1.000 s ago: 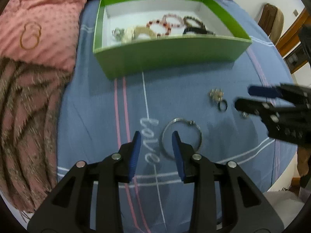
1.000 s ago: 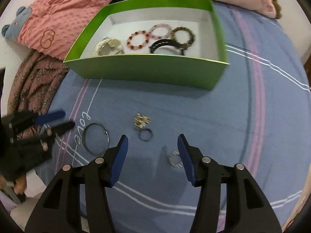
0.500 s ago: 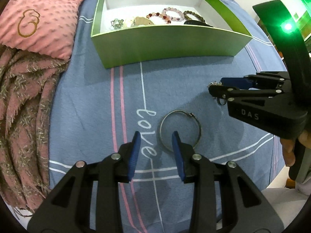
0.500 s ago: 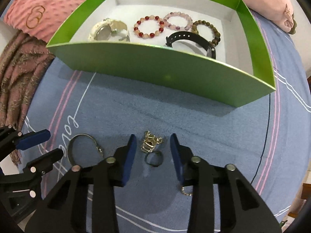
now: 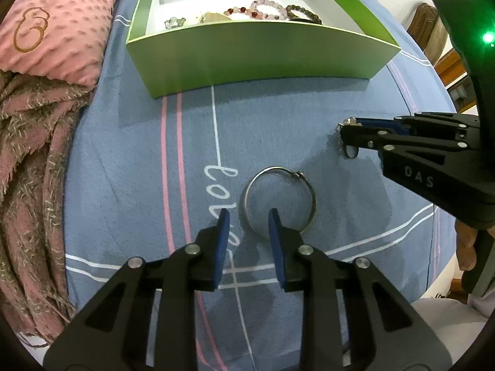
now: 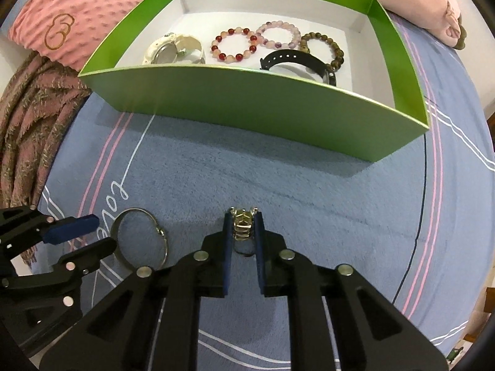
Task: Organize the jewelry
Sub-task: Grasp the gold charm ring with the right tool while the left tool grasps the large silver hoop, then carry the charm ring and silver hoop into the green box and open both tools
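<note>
Closing on the gold chunky ring: right gripper has its blue pads on both sides of it, gap narrow, jaws closing, ring between them down on the blue bedspread. A thin dark ring lies just behind it at 6 o'clock, between the fingers; can't tell if it's touched.

Left gripper is narrow too and closing, straddling the near-left rim of the silver bangle; right fingertip sits inside the loop, left one outside. Pads not yet pressing the wire as far as I can see. Bangle flat on the bedspread, clasp at 1 o'clock.

Green box at 12 o'clock from both grippers, holding a white watch, three bead bracelets, and a black watch. Pink blanket at 10 o'clock.
</note>
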A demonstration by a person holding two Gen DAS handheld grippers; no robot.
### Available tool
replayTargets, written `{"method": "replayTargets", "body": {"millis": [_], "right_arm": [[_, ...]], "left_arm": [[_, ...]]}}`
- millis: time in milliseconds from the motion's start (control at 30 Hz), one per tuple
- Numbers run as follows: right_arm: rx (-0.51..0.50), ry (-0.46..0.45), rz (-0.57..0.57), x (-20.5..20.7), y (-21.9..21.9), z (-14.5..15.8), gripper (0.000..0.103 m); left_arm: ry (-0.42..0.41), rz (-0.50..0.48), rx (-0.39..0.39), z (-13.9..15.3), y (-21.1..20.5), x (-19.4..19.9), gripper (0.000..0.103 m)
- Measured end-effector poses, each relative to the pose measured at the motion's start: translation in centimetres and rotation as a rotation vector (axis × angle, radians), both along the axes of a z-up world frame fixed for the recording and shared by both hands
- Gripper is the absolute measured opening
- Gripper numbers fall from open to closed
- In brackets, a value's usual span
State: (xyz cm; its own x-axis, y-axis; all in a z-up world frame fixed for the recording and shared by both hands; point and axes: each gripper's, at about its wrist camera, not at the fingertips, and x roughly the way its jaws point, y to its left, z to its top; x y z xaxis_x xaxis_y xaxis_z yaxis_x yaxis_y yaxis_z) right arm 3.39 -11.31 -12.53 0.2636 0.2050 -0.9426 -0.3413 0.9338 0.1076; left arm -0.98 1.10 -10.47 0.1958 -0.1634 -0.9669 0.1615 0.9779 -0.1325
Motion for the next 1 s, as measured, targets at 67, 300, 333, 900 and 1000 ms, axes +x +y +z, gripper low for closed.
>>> {"method": "replayTargets", "body": {"millis": [67, 300, 333, 900, 1000], "right_arm": [[0.004, 0.002, -0.004, 0.0, -0.6, 0.1, 0.013], [0.009, 0.006, -0.004, 0.5, -1.1, 0.1, 0.013], [0.008, 0.005, -0.003, 0.2, 0.1, -0.2, 0.013], [0.023, -0.011, -0.013, -0.2, -0.1, 0.5, 0.013], [0.038, -0.03, -0.012, -0.6, -0.4, 1.7, 0.013]], "left_arm": [[0.004, -0.001, 0.005, -0.2, -0.2, 0.0, 0.026], [0.022, -0.018, 0.025, -1.1, -1.1, 0.4, 0.026], [0.023, -0.019, 0.024, -1.1, -1.1, 0.4, 0.026], [-0.066, 0.049, -0.007, 2.2, 1.5, 0.0, 0.004], [-0.096, 0.06, -0.015, 3.8, 1.8, 0.0, 0.004]]}}
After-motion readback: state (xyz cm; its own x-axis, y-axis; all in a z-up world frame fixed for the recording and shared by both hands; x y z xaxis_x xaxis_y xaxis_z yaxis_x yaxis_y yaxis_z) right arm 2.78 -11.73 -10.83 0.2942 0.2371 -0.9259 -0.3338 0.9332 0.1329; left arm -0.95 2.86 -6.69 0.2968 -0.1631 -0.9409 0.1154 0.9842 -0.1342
